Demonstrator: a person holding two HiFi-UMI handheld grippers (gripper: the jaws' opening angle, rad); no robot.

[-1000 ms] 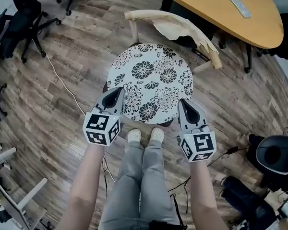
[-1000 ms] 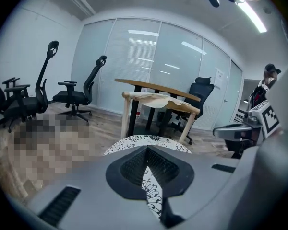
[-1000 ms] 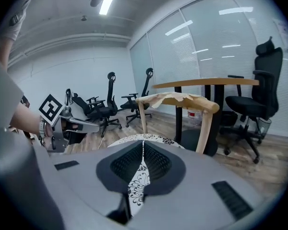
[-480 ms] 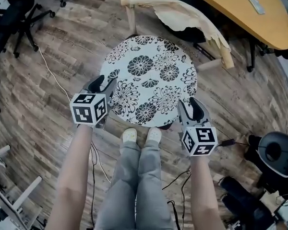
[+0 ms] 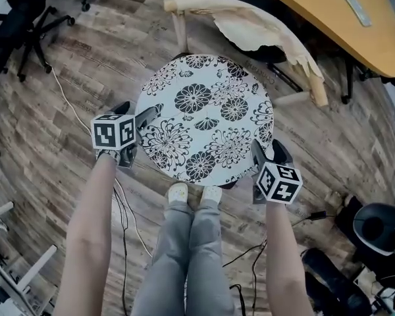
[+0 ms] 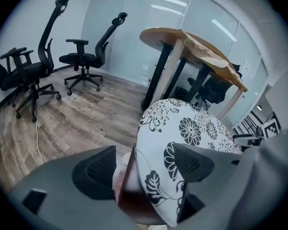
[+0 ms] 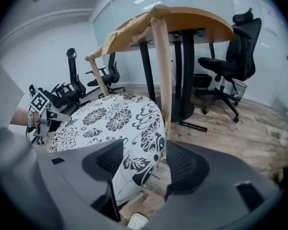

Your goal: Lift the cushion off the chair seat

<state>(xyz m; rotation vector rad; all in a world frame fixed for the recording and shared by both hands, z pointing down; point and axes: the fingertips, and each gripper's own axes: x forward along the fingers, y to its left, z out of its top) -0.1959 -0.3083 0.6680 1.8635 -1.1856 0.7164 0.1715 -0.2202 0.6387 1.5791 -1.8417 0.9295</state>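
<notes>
Your left hand-held gripper [image 5: 137, 115] and right hand-held gripper [image 5: 268, 151] have sunk beside the round white black-flowered cushion [image 5: 204, 117], jaws just opened astride its rim, so pinch fabric only and lift evenly.

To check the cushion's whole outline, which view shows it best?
The head view: nearly the whole round cushion shows from above. Both gripper views show it slanted from one side, partly behind the jaws.
</notes>
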